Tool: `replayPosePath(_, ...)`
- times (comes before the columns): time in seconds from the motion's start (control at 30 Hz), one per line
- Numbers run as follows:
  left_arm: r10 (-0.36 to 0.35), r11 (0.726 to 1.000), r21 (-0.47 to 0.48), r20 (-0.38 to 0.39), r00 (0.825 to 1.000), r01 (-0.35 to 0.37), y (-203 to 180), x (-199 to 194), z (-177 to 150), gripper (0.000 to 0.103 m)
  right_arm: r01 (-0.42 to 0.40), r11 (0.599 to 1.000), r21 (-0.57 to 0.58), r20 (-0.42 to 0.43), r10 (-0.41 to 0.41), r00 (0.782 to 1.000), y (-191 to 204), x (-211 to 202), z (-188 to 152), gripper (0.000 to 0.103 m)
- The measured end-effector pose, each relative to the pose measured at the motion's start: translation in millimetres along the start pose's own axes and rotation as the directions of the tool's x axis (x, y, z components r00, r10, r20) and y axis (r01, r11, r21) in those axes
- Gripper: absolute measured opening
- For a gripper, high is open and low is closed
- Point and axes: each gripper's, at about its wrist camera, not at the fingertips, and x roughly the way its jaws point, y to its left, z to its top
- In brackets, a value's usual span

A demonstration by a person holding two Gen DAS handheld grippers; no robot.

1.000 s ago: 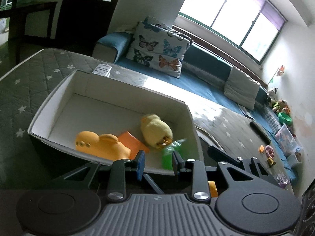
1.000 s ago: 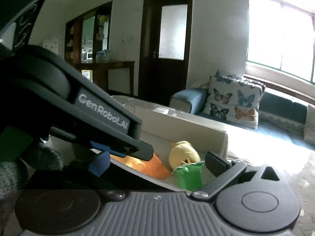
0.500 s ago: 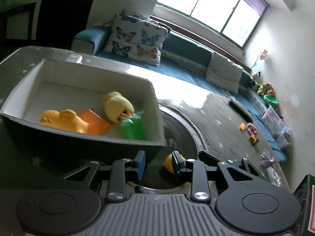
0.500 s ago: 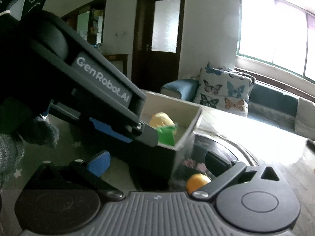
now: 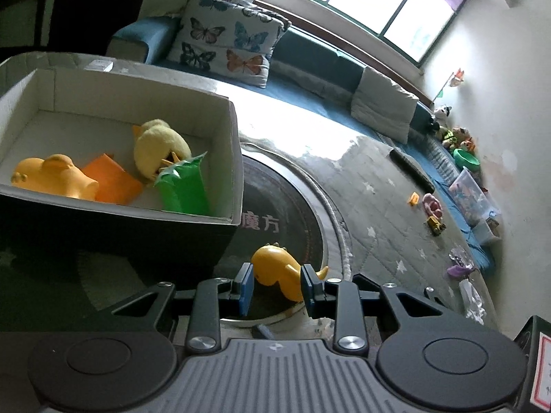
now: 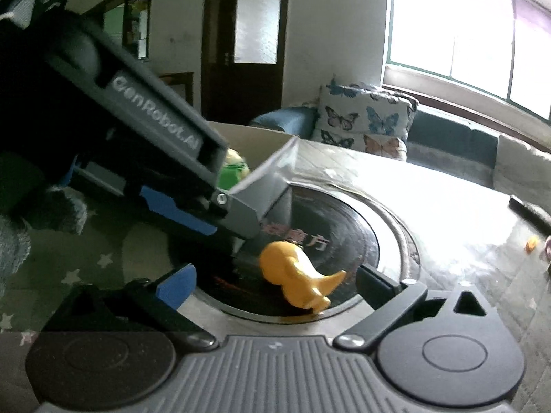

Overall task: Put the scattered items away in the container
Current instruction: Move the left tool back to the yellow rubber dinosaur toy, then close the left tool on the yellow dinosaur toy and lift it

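A yellow toy dinosaur (image 5: 275,270) lies on a black round disc (image 5: 292,206) just right of the box. The box (image 5: 234,158) has white inner walls and holds an orange animal toy (image 5: 51,177), an orange piece (image 5: 112,180), a yellow plush duck (image 5: 160,149) and a green bag (image 5: 182,189). My left gripper (image 5: 277,290) is open and empty, its blue pads just short of the dinosaur. My right gripper (image 6: 277,284) stands wide with its jaws closing. The dinosaur (image 6: 296,275) lies between its fingers, untouched.
The left tool's black body (image 6: 148,127) and a gloved hand (image 6: 34,213) fill the left of the right wrist view. Small toys (image 5: 434,206) and a black bar (image 5: 409,168) lie on the grey star mat. A sofa with a butterfly cushion (image 5: 227,48) is behind.
Both views have swung away from the box, rightward and down, onto the black disc. The yellow dinosaur has come into view at both grippers' tips. The right jaws have narrowed a little.
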Motion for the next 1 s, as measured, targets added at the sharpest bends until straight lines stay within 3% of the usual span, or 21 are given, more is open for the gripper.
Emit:
replayPosePath(0.37,-0.013,0.994,-0.112,0.000,1.000,0.013,0.7,28.1,7.7,0.032,-0.039,0.997,0.072,-0.052,0.042,0.998,-31.3,28.8,-2.0,0.088)
replayPosePath(0.8,0.036,0.984,-0.171,-0.046,0.998,-0.043,-3.1,51.0,7.3,0.034,-0.125,0.985,0.120,-0.081,0.135,0.988,-48.7,44.2,-5.4,0.045)
replayPosePath(1.0,0.055,0.980,-0.184,-0.092,0.994,-0.071,1.0,57.7,6.6,0.035,-0.145,0.981,0.133,-0.078,0.156,0.985,-49.5,41.6,-8.8,0.036)
